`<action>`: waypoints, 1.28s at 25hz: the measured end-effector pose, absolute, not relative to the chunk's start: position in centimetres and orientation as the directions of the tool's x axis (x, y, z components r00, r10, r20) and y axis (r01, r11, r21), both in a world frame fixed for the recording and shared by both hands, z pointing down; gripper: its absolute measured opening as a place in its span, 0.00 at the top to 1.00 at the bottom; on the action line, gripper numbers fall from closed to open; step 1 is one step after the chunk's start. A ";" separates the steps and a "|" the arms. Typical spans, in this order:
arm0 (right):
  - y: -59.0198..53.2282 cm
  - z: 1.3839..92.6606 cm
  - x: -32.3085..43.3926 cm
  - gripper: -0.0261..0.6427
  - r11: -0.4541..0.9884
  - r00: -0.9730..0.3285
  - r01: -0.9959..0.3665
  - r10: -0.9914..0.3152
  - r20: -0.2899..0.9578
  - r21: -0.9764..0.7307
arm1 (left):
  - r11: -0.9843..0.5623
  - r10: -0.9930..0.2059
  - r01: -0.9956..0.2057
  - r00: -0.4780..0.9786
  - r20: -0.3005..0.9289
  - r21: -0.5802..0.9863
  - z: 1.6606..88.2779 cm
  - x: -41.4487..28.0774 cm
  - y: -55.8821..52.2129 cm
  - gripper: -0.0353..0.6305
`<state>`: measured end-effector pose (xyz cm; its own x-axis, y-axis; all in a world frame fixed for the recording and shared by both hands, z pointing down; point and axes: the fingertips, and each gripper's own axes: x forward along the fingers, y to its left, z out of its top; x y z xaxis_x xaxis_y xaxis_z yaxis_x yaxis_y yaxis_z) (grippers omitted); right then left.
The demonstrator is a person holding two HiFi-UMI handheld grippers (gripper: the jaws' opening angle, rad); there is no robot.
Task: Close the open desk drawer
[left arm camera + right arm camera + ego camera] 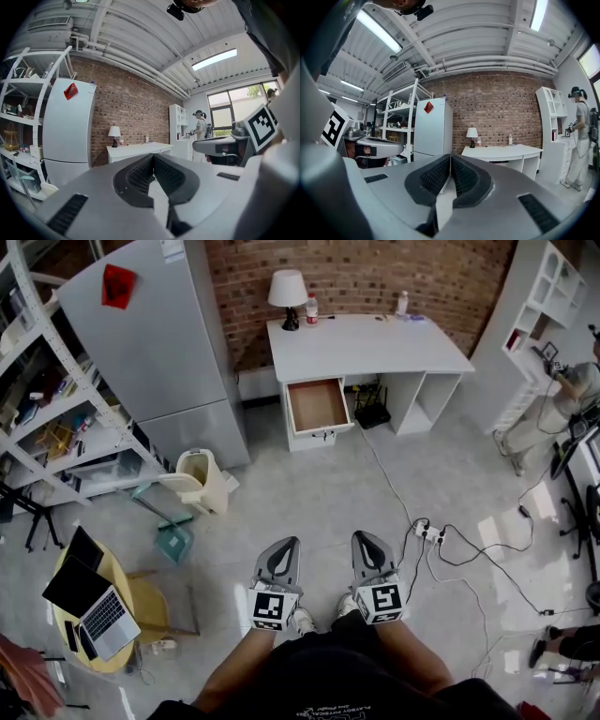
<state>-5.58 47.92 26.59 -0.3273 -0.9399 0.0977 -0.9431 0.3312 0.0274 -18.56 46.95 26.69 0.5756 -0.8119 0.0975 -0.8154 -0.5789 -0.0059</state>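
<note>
The task's thing, the open white drawer with a bare wooden bottom (318, 406), sits under the left end of the white desk against the brick wall (370, 343), pulled fully out toward the room. It looks empty. Nothing has touched it yet. The person stands well back from the desk on the open floor, holding both tools level and side by side. The grey left gripper (284, 547) has its jaws pressed together on nothing, and so does the grey right gripper (369, 542).

The way to the desk looks like the first risk. A white power strip with black cables (429, 532) lies on the floor in front of the desk, just right of the straight line to the drawer. A foot that drifts that way could catch a cable.

At the desk, closed jaws make a narrow pushing point. I judge that a push on one side of the drawer front could skew the drawer on its runners and jam it. A hard shove might slam it and rattle the small white-shaded table lamp (288, 292) standing on the desk's left rear corner, right above the drawer.
</note>
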 end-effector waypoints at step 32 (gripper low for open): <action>28.4 26.6 0.6 0.92 0.467 -0.467 -0.884 -0.883 0.044 -0.012 | -0.586 -0.805 -0.810 0.584 0.102 0.015 26.9 -9.0 29.4 0.94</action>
<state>0.55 28.38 26.61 -0.4672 -0.8830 0.0445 -0.8841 0.4672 -0.0116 -9.02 29.41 26.91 0.5839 -0.8054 0.1018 -0.8104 -0.5857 0.0146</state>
